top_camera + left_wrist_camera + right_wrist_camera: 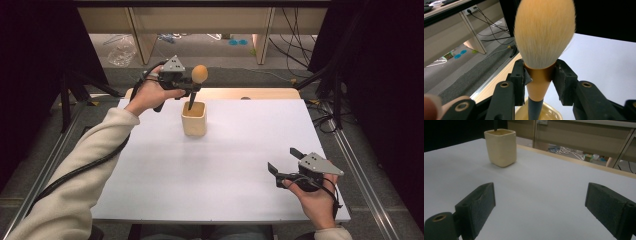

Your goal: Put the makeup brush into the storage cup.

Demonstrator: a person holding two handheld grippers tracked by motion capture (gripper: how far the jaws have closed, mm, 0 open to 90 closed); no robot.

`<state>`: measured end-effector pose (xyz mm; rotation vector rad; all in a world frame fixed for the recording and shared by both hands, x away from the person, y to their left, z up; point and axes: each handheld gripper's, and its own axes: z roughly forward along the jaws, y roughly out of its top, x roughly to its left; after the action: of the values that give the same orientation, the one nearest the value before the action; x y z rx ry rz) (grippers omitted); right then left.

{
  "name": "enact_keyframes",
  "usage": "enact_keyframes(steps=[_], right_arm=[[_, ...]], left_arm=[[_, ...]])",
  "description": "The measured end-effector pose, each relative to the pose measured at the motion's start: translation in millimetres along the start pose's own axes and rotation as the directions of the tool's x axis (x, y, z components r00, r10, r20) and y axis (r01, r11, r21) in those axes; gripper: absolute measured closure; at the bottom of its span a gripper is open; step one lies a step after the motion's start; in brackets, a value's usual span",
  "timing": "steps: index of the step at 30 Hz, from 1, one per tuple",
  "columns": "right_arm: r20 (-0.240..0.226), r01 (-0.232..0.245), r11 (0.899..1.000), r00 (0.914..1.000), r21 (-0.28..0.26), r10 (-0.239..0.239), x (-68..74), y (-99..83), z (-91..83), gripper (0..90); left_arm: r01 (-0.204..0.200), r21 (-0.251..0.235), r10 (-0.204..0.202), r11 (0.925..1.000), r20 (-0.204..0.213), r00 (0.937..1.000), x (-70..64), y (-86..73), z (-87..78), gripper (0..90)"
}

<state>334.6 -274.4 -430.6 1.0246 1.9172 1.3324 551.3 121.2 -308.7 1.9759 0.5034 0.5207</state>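
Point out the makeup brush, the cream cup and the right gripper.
makeup brush (544,32), left gripper view, on the bristle head.
cream cup (501,150), right gripper view, on the front wall.
right gripper (285,161), high view, midway between the open fingertips.

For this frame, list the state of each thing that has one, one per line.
Makeup brush: upright, bristles up, handle end dipping into the cup, clamped at its ferrule.
Cream cup: upright on the table, open top.
Left gripper: shut on the brush above the cup.
Right gripper: open, holding nothing, low over the white table.
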Motion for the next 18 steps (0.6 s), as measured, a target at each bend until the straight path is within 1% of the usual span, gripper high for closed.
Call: enact_keyframes(steps=[4,7,8,10,18], right_arm=[[-0.002,0.001,1.000,1.0000,-0.005,-0.001,-0.3,-0.3,0.3,10.5],[-0.003,0.001,1.000,1.0000,-0.005,-0.001,-0.2,-0.3,0.3,10.5],[-0.003,0.001,1.000,1.0000,-0.004,-0.001,-0.1,-0.3,0.3,10.5],[-0.003,-0.001,1.000,1.0000,-0.005,0.001,-0.2,-0.3,0.4,10.5],[-0.004,-0.001,1.000,1.0000,-0.004,0.001,-0.2,-0.3,0.5,10.5]], left_arm=[[0.000,-0.008,0.000,1.0000,-0.001,1.0000,-0.5,-0.3,1.7,64.7],[0.002,-0.004,-0.002,1.0000,0.000,1.0000,-0.5,-0.3,2.2,64.7],[0.003,-0.010,-0.003,0.9999,0.000,1.0000,-0.6,-0.8,3.0,64.7],[-0.001,-0.001,0.001,1.0000,-0.002,1.0000,-0.3,-1.1,2.9,64.7],[0.002,-0.005,-0.003,1.0000,-0.004,1.0000,-0.8,-2.7,5.1,64.7]])
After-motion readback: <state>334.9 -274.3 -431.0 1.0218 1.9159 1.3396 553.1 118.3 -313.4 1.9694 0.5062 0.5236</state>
